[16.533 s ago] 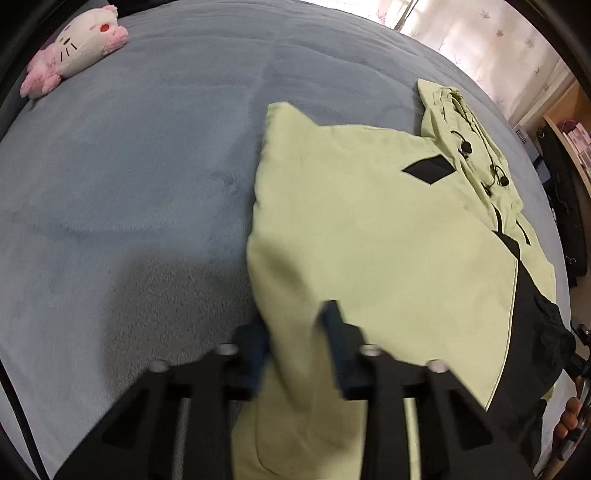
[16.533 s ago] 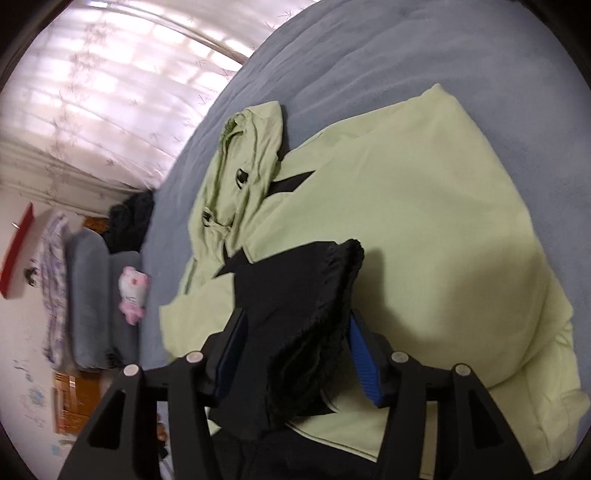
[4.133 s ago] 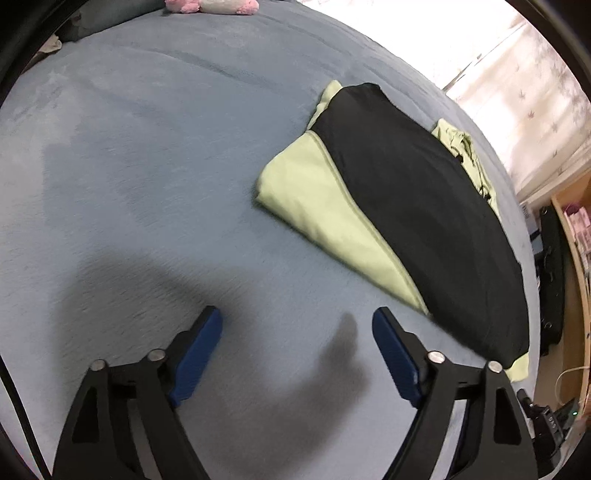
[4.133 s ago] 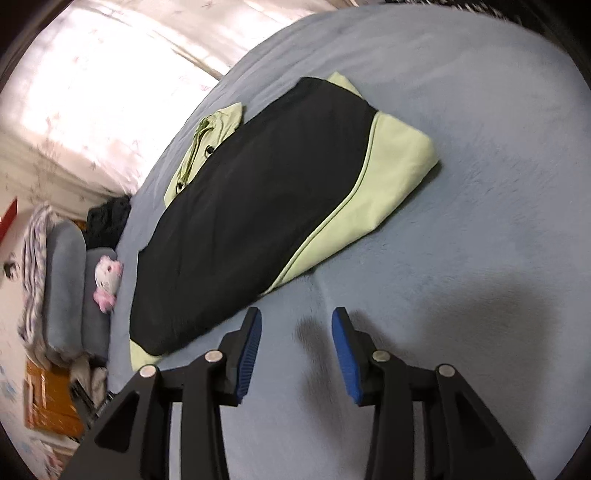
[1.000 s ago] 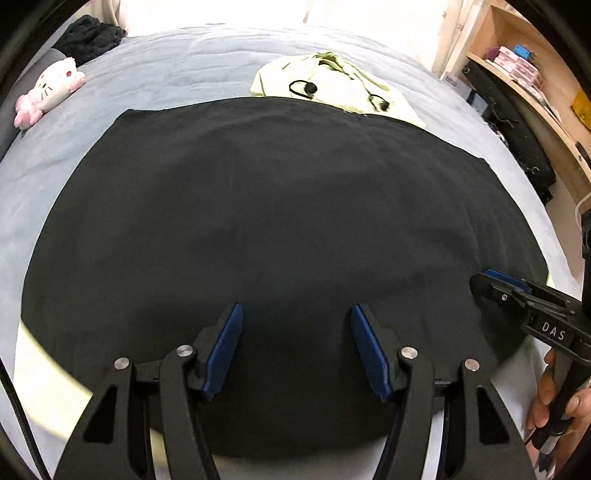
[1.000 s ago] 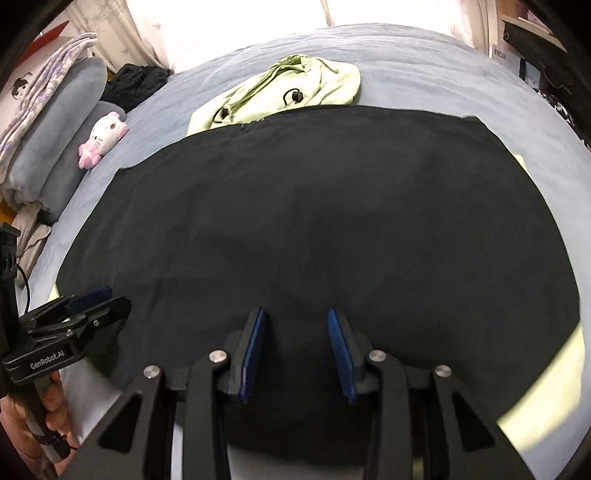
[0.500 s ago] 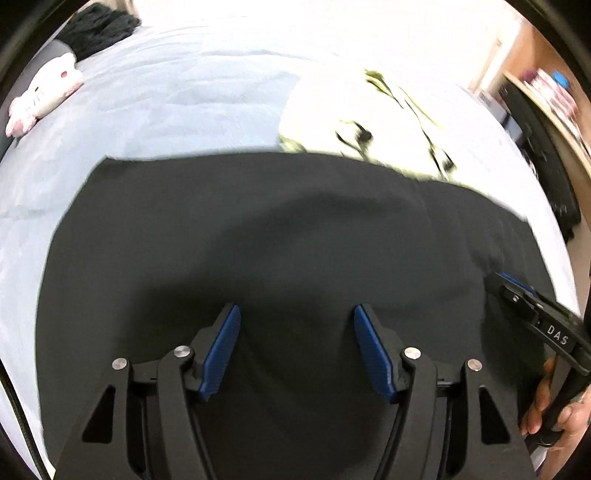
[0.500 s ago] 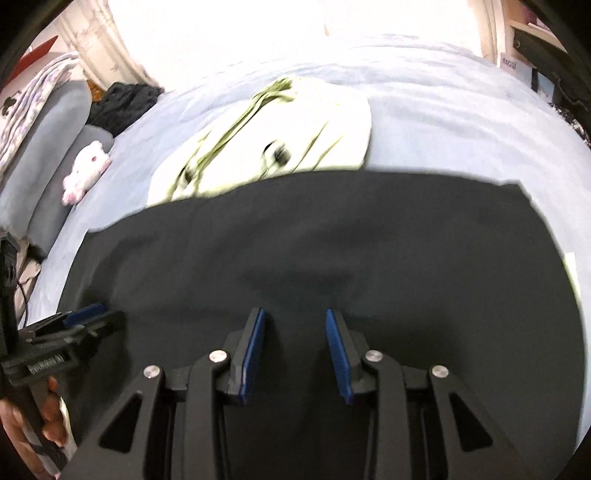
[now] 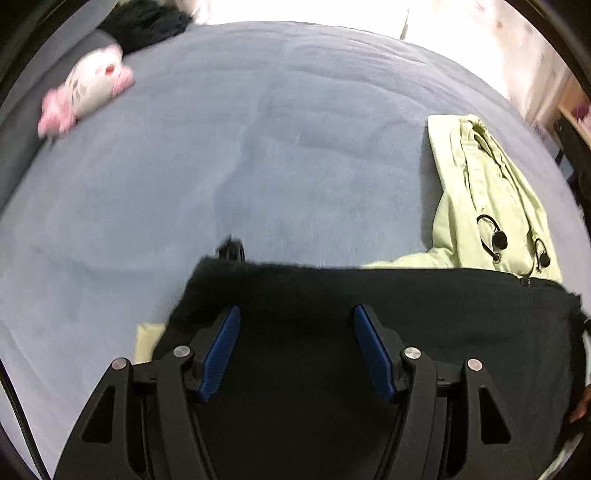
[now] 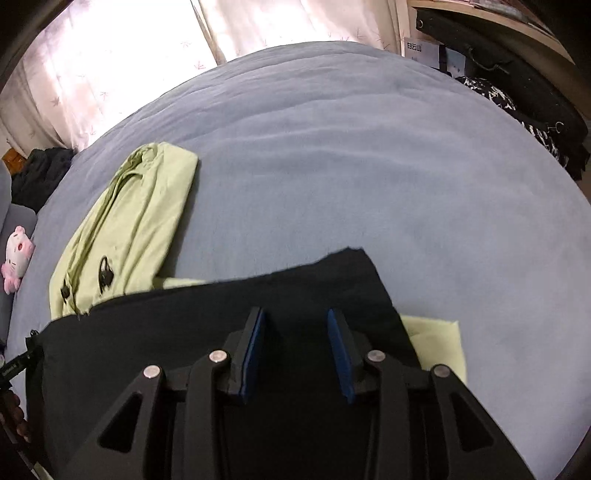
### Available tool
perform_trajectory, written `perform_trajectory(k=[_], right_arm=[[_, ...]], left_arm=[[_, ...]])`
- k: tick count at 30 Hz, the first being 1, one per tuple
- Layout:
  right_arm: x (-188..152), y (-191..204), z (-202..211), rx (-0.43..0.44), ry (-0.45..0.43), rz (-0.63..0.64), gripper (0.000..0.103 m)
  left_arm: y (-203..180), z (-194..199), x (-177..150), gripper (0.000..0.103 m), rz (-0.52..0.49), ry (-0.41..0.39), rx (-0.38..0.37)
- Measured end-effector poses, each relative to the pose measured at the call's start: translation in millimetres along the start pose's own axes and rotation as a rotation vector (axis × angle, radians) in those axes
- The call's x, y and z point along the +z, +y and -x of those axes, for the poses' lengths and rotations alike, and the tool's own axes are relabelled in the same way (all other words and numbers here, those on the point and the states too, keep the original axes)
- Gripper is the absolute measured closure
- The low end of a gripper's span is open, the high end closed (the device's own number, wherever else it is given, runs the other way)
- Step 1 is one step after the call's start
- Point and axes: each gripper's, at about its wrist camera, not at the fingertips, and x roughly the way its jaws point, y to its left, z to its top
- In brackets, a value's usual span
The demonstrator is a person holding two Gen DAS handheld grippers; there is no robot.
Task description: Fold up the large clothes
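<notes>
A folded jacket lies on the blue-grey bed (image 9: 258, 166). Its black panel (image 9: 424, 314) faces up and fills the near part of both views (image 10: 184, 350). The light green hood (image 9: 487, 199) with black drawstring toggles sticks out past the black edge, also in the right wrist view (image 10: 129, 229). A green corner (image 10: 439, 339) shows beside the black panel. My left gripper (image 9: 297, 314) is open, low over the black panel near its left corner. My right gripper (image 10: 297, 317) is open, low over the black panel near its right corner. Neither holds cloth.
A pink and white plush toy (image 9: 85, 96) lies at the far left of the bed, also seen in the right wrist view (image 10: 16, 258). Dark clothing (image 9: 147, 22) lies near the pillows. Curtains (image 10: 129, 44) and a shelf with dark bags (image 10: 517, 74) stand beyond the bed.
Both views have tilted up and drawn toward the jacket's outer corners: the black panel now fills only the lower part, with more bed and hood showing. Both jaws stay open.
</notes>
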Motion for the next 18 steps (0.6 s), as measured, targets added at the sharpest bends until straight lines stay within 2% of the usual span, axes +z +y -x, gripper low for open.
perform_trajectory(k=[5, 10, 13, 18], right_arm=[[30.0, 9.5, 0.0, 0.115, 0.042, -0.043, 0.067], [65.3, 38.1, -13.3, 0.163, 0.063, -0.026, 0.067], [84.3, 49.1, -27.2, 0.184, 0.078, -0.039, 0.066], [111.6, 59.6, -60.4, 0.239, 0.114, -0.088, 0.066]], left_arm=[[-19.2, 9.5, 31.7, 0.04, -0.058, -0.015, -0.018], [-53.5, 8.8, 67.3, 0.04, -0.1, -0.003, -0.118], [-87.4, -1.4, 95.5, 0.04, -0.151, 0.004, -0.156], [-120.5, -33.4, 124.0, 0.04, -0.182, 0.042, -0.155]])
